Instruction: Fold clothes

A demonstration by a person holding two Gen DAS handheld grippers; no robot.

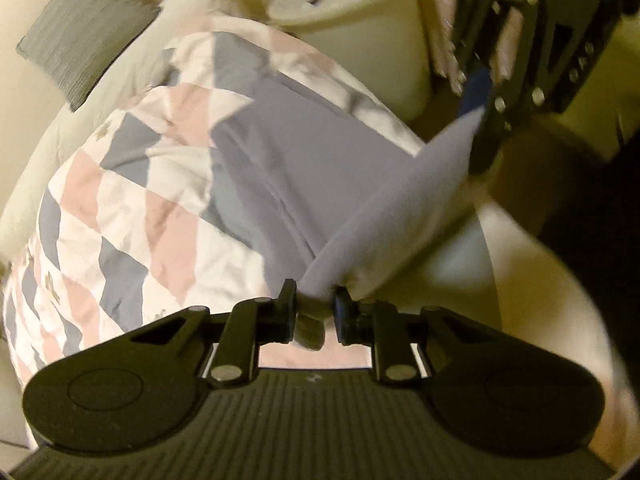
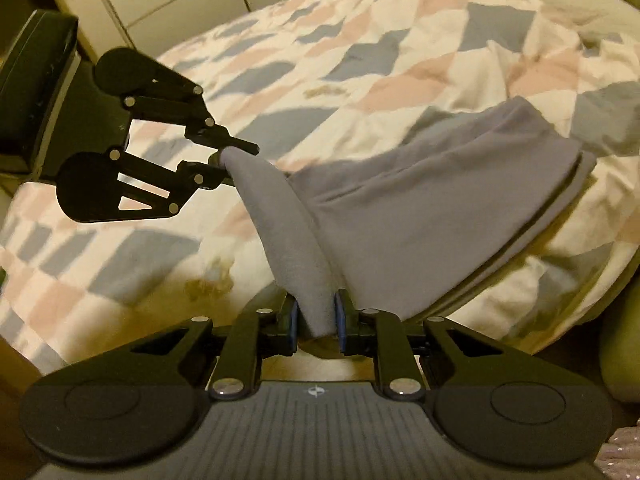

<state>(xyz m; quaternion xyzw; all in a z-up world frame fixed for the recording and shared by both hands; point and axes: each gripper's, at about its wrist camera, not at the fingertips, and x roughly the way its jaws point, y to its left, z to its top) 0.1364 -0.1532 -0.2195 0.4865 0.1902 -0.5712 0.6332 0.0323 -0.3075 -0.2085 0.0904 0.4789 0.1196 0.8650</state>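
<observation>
Grey-lavender soft knit fabric forms the task garment (image 2: pixel 420 216), which lies partly on the bed and is partly lifted. We hold one edge of it at two places.

Left gripper (image 1: pixel 316 312): in the left wrist view we see our two black fingers closed on a bunched corner of the garment. The cloth enters the gap between the pads and rises away from the fingertips as a taut folded band toward the upper right. In the right wrist view the same gripper (image 2: pixel 232 156) appears at the left, fingers clamped on the far corner of the band.

Right gripper (image 2: pixel 316 320): our blue-padded fingers (image 2: pixel 341 320) press on the near end of the same band, which stands between them and curves up and left to the left gripper. In the left wrist view the right gripper (image 1: pixel 486 120) appears at the upper right, blurred, with the garment's corner meeting its fingertips.

The rest of the garment spreads from the held edge away from both grippers and rests in loose folds on the white, pink and slate-blue diamond-patterned quilt (image 1: pixel 120 208). A grey ribbed rectangular cushion (image 1: pixel 84 32) lies near the head of the bed, well apart from the garment. A cream cylindrical side table (image 1: pixel 360 12) stands beside the bed.
</observation>
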